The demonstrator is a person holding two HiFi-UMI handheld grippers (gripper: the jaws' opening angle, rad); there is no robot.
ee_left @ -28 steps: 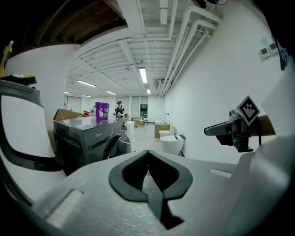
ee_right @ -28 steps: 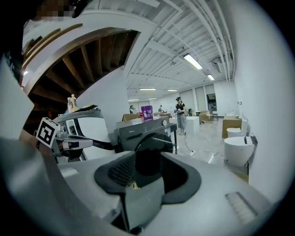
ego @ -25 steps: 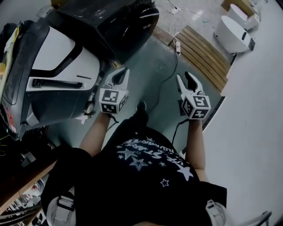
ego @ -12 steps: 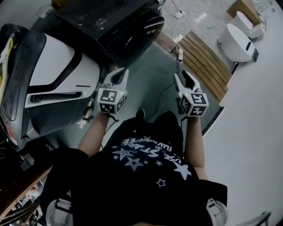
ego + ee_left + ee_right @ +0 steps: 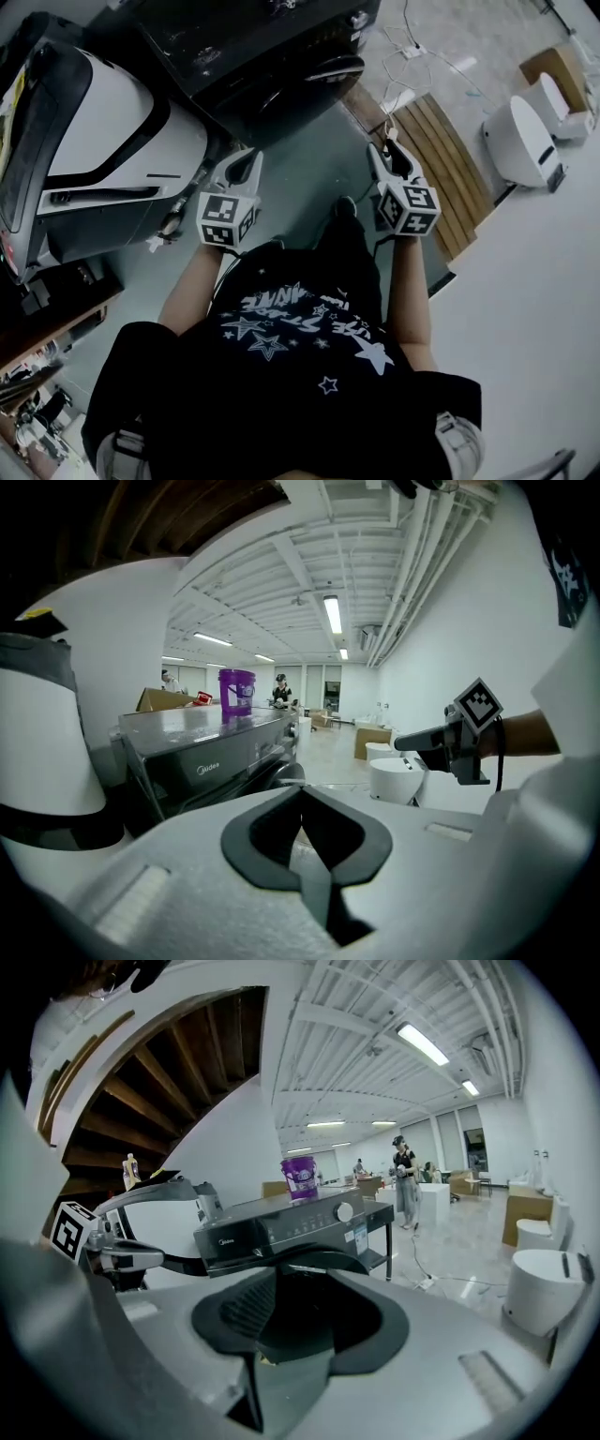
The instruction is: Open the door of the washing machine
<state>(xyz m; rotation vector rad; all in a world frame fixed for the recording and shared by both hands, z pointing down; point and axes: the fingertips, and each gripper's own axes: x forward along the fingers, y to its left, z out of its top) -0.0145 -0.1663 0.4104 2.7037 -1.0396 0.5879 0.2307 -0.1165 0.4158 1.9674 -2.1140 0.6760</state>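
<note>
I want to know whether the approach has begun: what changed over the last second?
The person stepped toward the washing machine, one foot forward; the machine and the wooden pallet shifted rightward in the head view. Nothing was taken hold of. The left gripper and right gripper stay raised side by side, jaws together, empty, short of it.

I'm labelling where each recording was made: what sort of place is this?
Likely a big test hall or workshop, not a home: the washing machine stands out on an open floor, loose cables run across it, and strip lights line a bare, high ceiling.
</note>
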